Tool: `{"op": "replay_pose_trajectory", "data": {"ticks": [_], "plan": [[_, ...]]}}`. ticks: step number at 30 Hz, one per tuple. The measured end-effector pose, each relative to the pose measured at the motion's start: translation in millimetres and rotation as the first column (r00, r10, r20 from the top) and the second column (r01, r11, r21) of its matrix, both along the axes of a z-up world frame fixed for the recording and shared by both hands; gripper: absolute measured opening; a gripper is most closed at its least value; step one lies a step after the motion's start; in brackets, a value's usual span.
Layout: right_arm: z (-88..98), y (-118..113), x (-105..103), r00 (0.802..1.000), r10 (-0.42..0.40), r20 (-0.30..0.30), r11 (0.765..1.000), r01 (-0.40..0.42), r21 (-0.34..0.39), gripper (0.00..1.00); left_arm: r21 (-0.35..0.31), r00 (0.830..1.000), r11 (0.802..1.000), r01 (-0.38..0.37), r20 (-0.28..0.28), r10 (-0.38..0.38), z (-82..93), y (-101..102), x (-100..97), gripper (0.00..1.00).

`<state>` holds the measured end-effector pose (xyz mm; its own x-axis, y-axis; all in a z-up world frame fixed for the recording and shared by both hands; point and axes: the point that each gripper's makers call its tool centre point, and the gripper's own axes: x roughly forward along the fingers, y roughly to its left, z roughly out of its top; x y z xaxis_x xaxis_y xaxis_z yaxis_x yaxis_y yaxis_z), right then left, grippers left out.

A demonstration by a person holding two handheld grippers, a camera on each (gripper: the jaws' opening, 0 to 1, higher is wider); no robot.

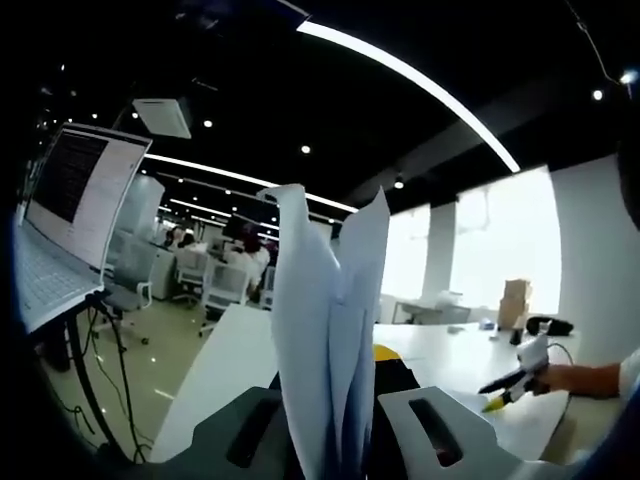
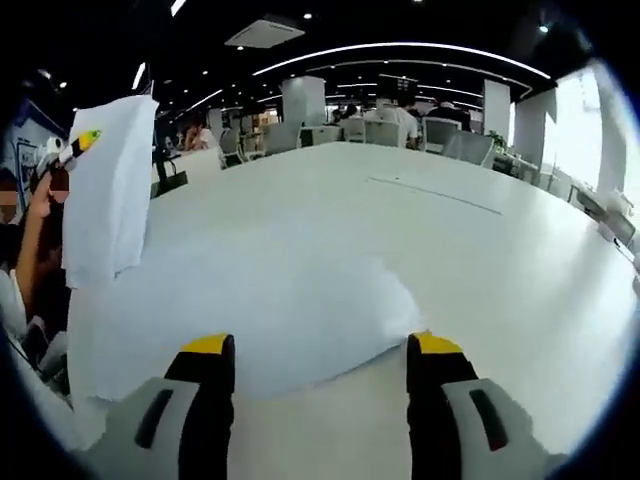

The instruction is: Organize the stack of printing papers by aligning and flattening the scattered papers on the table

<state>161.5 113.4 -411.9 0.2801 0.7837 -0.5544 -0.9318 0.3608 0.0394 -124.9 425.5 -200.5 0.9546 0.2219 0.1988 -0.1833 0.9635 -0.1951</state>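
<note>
Several white printing papers [image 1: 330,320] stand upright between the jaws of my left gripper [image 1: 335,385], which is shut on them; the sheets fan apart at the top. In the right gripper view the same held sheets [image 2: 105,190] hang at the upper left from the left gripper [image 2: 75,145]. More white papers [image 2: 250,300] lie spread flat on the white table [image 2: 480,250], just beyond my right gripper [image 2: 320,350]. Its yellow-tipped jaws are open with nothing between them. In the left gripper view the right gripper [image 1: 500,395] is at the far right over the table, held by a hand.
An open laptop [image 1: 70,215] on a stand sits at the left, with cables below it. A cardboard box [image 1: 515,300] and small items stand at the table's far end. Office desks, chairs and people fill the background. A person's arm [image 2: 30,250] is at the left edge.
</note>
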Motion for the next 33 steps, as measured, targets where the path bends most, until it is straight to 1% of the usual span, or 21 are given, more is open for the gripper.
{"op": "replay_pose_trajectory", "data": {"ticks": [3, 4, 5, 7, 11, 16, 17, 18, 19, 20, 21, 22, 23, 24, 25, 26, 27, 28, 30, 32, 33], "plan": [[3.3, -1, -2, 1.0, -0.012, 0.025, 1.0, 0.012, -0.012, 0.63, -0.001, 1.0, 1.0, 0.003, 0.004, -0.003, 0.5, -1, -0.1, 0.06], [0.4, -1, -5, 1.0, -0.009, 0.007, 1.0, 0.01, -0.023, 0.63, -0.001, 1.0, 1.0, 0.003, 0.005, -0.003, 0.4, -2, -0.4, 0.06], [-3.8, -3, -8, 0.999, -0.034, -0.024, 0.999, 0.033, -0.031, 0.63, -0.001, 1.0, 1.0, 0.004, 0.005, -0.004, 0.1, -2, -0.9, 0.06], [-1.8, 4, -5, 1.0, -0.001, 0.028, 1.0, 0.001, -0.009, 0.64, -0.006, 1.0, 1.0, 0.002, 0.007, -0.002, -1.4, 0, -2.0, 0.06], [-10.0, 8, 3, 1.0, 0.013, 0.016, 1.0, -0.013, -0.026, 0.65, -0.01, 1.0, 1.0, 0.002, 0.007, -0.002, -3.1, -2, -2.8, 0.06], [-9.5, 18, 16, 0.991, 0.133, 0.008, 0.99, -0.133, -0.051, 0.64, -0.008, 1.0, 1.0, 0.007, 0.008, -0.007, -1.8, -5, -4.5, 0.06], [-7.6, 19, 17, 0.985, 0.174, 0.003, 0.983, -0.173, -0.057, 0.65, -0.007, 1.0, 1.0, 0.007, 0.009, -0.007, -0.8, -5, -5.3, 0.06], [-4.7, 21, 19, 0.983, 0.186, 0.001, 0.982, -0.185, -0.041, 0.64, -0.007, 1.0, 1.0, 0.007, 0.01, -0.007, -0.2, -5, -5.6, 0.06], [-3.9, 16, 24, 0.992, 0.124, -0.01, 0.99, -0.124, -0.06, 0.61, -0.005, 1.0, 1.0, 0.007, 0.01, -0.007, 0.5, -5, -6.1, 0.06], [-3.9, 14, 29, 0.995, 0.097, -0.02, 0.992, -0.099, -0.083, 0.6, -0.005, 1.0, 1.0, 0.006, 0.011, -0.006, 1.2, -4, -6.7, 0.06], [-0.4, 12, 31, 0.997, 0.058, -0.048, 0.995, -0.061, -0.073, 0.62, -0.005, 1.0, 1.0, 0.006, 0.013, -0.006, 2.0, -4, -7.3, 0.06], [3.9, 13, 31, 0.998, 0.026, -0.064, 0.999, -0.029, -0.04, 0.66, -0.005, 1.0, 1.0, 0.005, 0.015, -0.005, 2.6, -4, -7.6, 0.06], [8.8, 13, 32, 0.999, 0.013, -0.043, 1.0, -0.013, -0.01, 0.7, -0.005, 1.0, 1.0, 0.004, 0.016, -0.004, 2.7, -4, -7.9, 0.06], [9.0, 11, 35, 1.0, -0.016, -0.02, 1.0, 0.015, -0.012, 0.73, -0.004, 1.0, 1.0, 0.002, 0.016, -0.002, 2.8, -4, -8.0, 0.06], [7.6, 8, 37, 0.997, -0.069, -0.018, 0.997, 0.069, -0.021, 0.77, -0.004, 1.0, 1.0, 0.001, 0.016, -0.001, 2.8, -4, -7.9, 0.06], [2.5, 7, 35, 0.995, -0.095, -0.034, 0.995, 0.094, -0.042, 0.84, -0.005, 1.0, 1.0, 0.0, 0.015, 0.0, 2.6, -4, -7.6, 0.06], [7.5, 15, 35, 0.992, -0.124, -0.038, 0.992, 0.124, 0.013, 0.87, -0.005, 1.0, 1.0, -0.001, 0.015, 0.001, 2.4, -4, -6.7, 0.06], [3.0, 11, 30, 0.991, -0.13, -0.043, 0.991, 0.13, -0.017, 0.88, -0.006, 1.0, 1.0, 0.0, 0.014, 0.0, 2.0, -4, -5.1, 0.06], [4.7, 9, 27, 0.992, -0.124, -0.024, 0.992, 0.123, -0.028, 0.9, -0.006, 1.0, 1.0, 0.003, 0.016, -0.003, 2.4, -5, -3.6, 0.06], [1.1, 20, 25, 0.993, -0.114, 0.019, 0.992, 0.115, -0.043, 0.9, -0.005, 1.0, 1.0, 0.008, 0.018, -0.008, 3.6, -6, -2.3, 0.06], [7.4, 27, 25, 0.994, -0.101, 0.031, 0.995, 0.101, -0.001, 0.9, -0.004, 1.0, 1.0, 0.009, 0.018, -0.009, 3.8, -7, -1.8, 0.06]]}}
